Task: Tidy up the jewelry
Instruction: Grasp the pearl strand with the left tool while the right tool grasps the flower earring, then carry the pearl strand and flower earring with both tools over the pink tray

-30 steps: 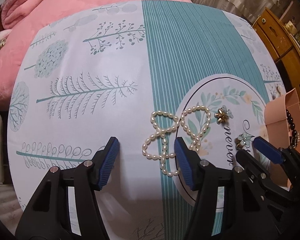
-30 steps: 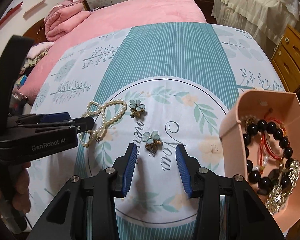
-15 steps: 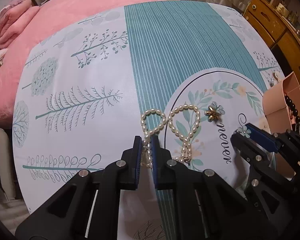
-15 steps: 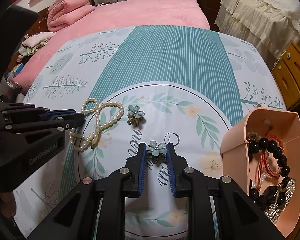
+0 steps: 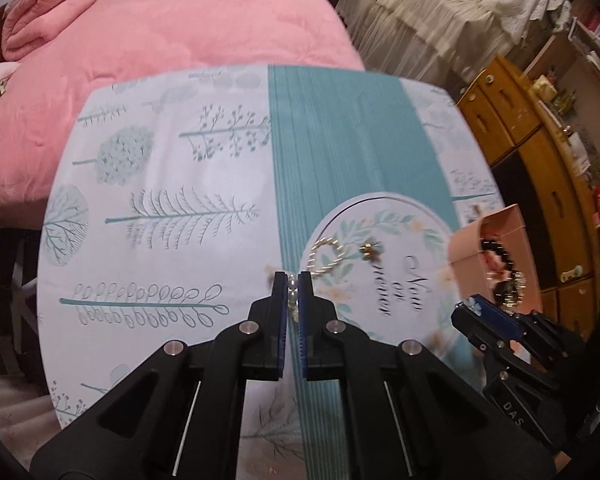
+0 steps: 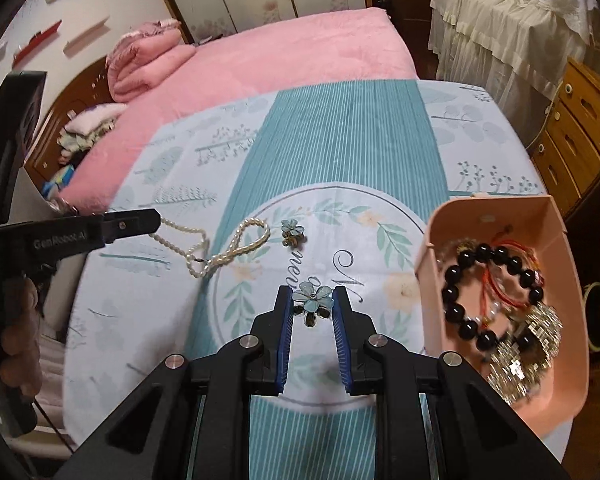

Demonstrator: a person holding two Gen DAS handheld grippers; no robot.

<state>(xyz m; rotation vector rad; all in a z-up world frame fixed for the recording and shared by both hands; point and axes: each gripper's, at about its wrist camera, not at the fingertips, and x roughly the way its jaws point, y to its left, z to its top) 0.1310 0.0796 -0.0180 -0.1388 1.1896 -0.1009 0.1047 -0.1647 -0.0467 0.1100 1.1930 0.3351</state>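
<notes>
My left claw (image 5: 293, 286) is clamped on the white pearl necklace (image 6: 224, 254), whose far loop trails on the table (image 6: 340, 152). My right claw (image 6: 312, 300) pinches the pale-blue flower earring (image 6: 312, 300), beside the pink tray (image 6: 556, 216).

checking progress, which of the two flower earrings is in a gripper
The flower earring pinched in the right gripper; the other flower earring lies free on the tablecloth beside the pearl strand.

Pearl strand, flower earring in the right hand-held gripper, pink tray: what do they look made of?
Pearl strand: small glossy off-white beads, real or imitation pearl, can't tell. Flower earring: pale blue glossy petals, perhaps enamel or shell, on dark brassy metal. Pink tray: matte moulded plastic, judging by its smooth, even walls.
</notes>
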